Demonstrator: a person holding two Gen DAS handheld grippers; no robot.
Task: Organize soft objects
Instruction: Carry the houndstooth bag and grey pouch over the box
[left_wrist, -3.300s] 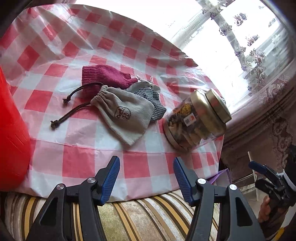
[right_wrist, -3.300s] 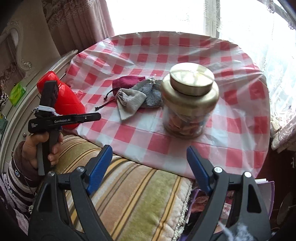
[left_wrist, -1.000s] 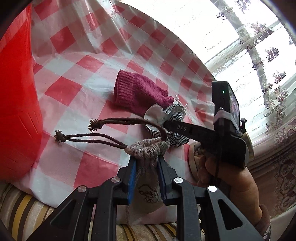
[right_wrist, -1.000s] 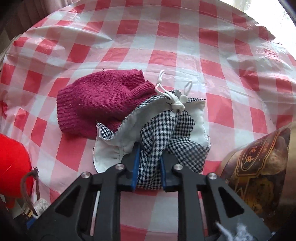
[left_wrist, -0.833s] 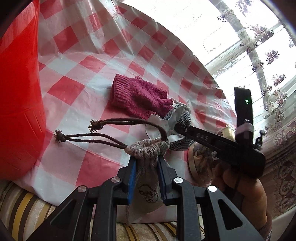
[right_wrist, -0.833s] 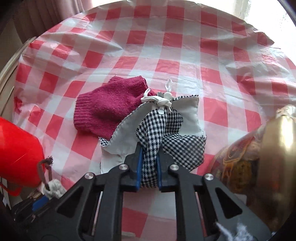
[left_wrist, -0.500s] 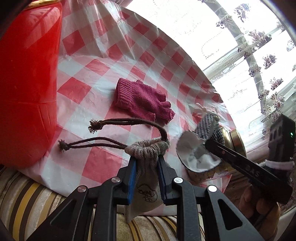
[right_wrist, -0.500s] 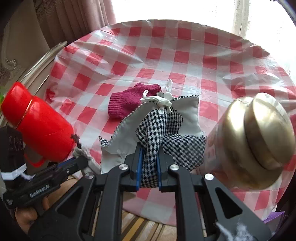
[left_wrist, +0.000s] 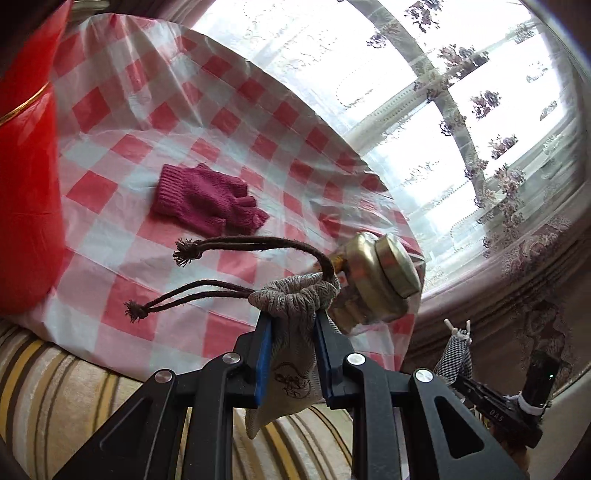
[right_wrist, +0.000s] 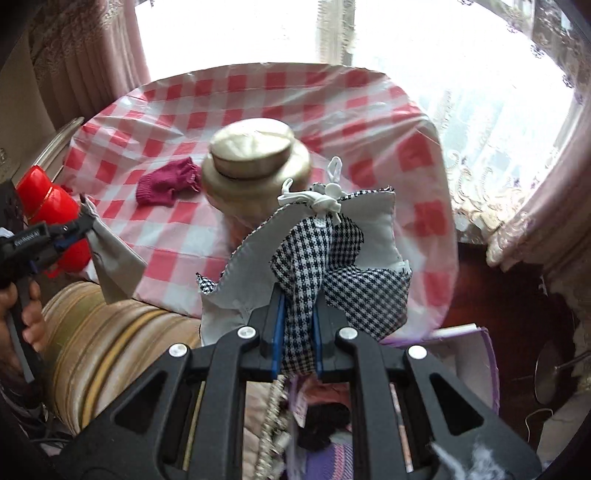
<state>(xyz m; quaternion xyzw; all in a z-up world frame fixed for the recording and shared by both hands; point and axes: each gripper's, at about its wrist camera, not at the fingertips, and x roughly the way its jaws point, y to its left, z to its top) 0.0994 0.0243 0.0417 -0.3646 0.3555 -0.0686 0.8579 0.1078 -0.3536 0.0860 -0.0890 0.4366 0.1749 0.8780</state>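
Observation:
My left gripper (left_wrist: 291, 325) is shut on a grey drawstring pouch (left_wrist: 291, 354) with brown cords and holds it in the air off the table's near edge. My right gripper (right_wrist: 298, 314) is shut on a black-and-white houndstooth pouch (right_wrist: 317, 254) with a white cord, lifted clear to the table's right. A maroon knit glove (left_wrist: 207, 201) lies flat on the red-checked tablecloth (left_wrist: 122, 225); it also shows in the right wrist view (right_wrist: 164, 182). The left gripper with the grey pouch (right_wrist: 110, 258) shows at the left of the right wrist view.
A glass jar with a gold lid (left_wrist: 373, 284) stands near the table's right edge; it also shows in the right wrist view (right_wrist: 255, 166). A red flask (left_wrist: 26, 184) stands at the left. A striped cushion (left_wrist: 66, 391) lies below the table edge. Curtains and a window are behind.
Both grippers have pulled back and up from the table with their pouches. The houndstooth pouch has left the table and moved off to the right. The glove now lies alone.

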